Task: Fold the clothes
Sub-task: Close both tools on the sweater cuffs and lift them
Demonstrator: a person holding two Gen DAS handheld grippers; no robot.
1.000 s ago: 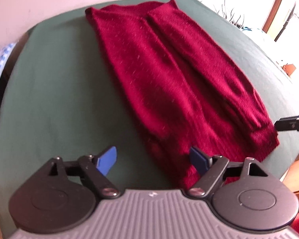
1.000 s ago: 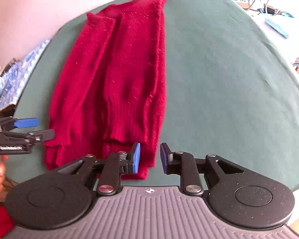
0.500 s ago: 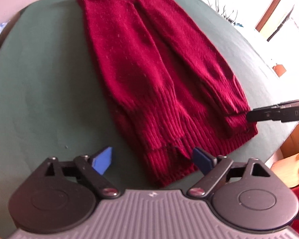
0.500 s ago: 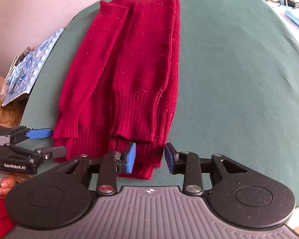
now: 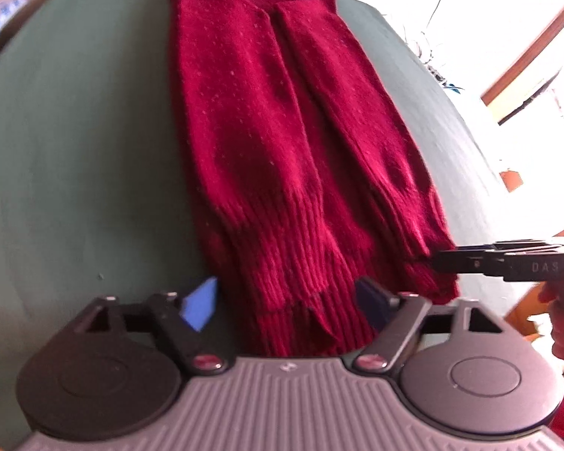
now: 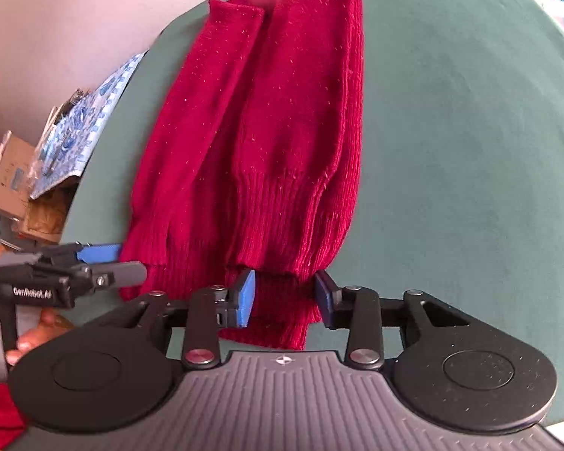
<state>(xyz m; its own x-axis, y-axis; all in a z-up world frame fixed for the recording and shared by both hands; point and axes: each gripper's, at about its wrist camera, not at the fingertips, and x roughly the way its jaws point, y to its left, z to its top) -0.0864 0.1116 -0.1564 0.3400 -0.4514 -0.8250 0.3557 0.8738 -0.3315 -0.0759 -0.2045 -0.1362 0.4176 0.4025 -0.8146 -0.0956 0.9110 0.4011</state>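
- Left wrist view: the red sweater lies folded lengthwise on the green table. The left hand-held gripper is spread wide, its fingers either side of the sweater's ribbed hem. The right hand-held gripper, lettered "DAS", reaches the hem's corner.
- Right wrist view: the right hand-held gripper is released, straddling the hem. The left one reads "GenRobot.AI".
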